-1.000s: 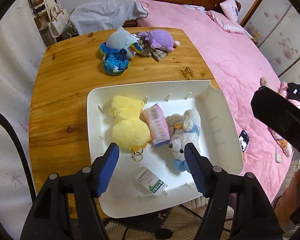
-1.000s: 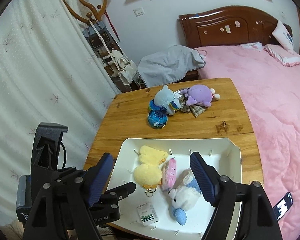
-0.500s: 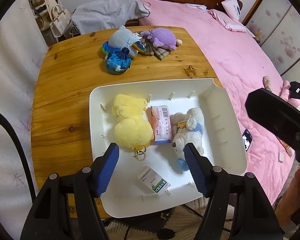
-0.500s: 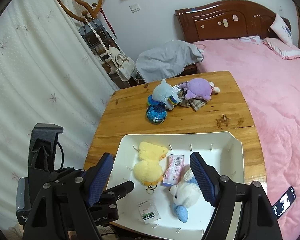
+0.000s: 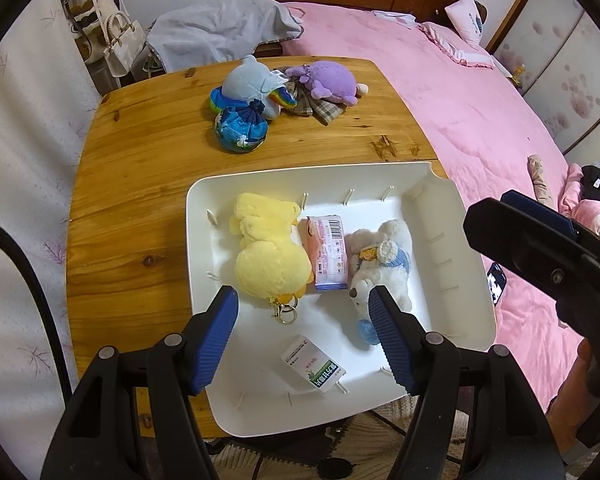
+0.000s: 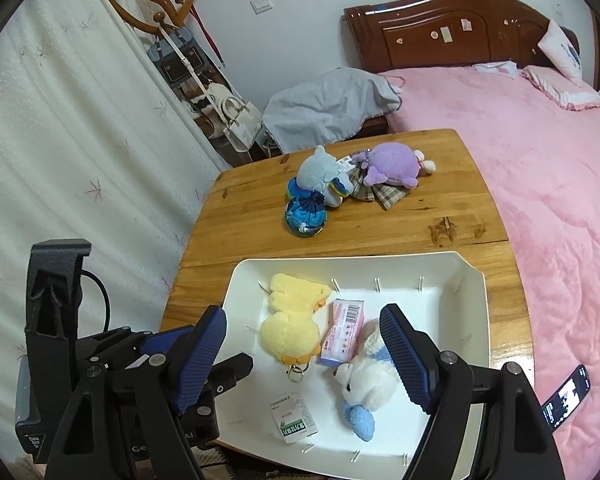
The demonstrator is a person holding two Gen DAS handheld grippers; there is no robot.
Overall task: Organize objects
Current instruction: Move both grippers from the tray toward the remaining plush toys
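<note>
Four items lie in the white tray: from nine o'clock to three, the yellow plush, the pink pack and the white bear, with the small green box at six. The pink pack, tilted on edge a second ago, now lies flat, so it looks delivered. Both the left gripper and right gripper hang released and empty. Three toys wait at twelve, the blue pouch nearest. Only the right wrist view shows the coat rack.

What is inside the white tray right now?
The white tray holds a yellow duck plush, pink packet, white bear plush and small green-and-white box. Anything beneath them is hidden.
</note>
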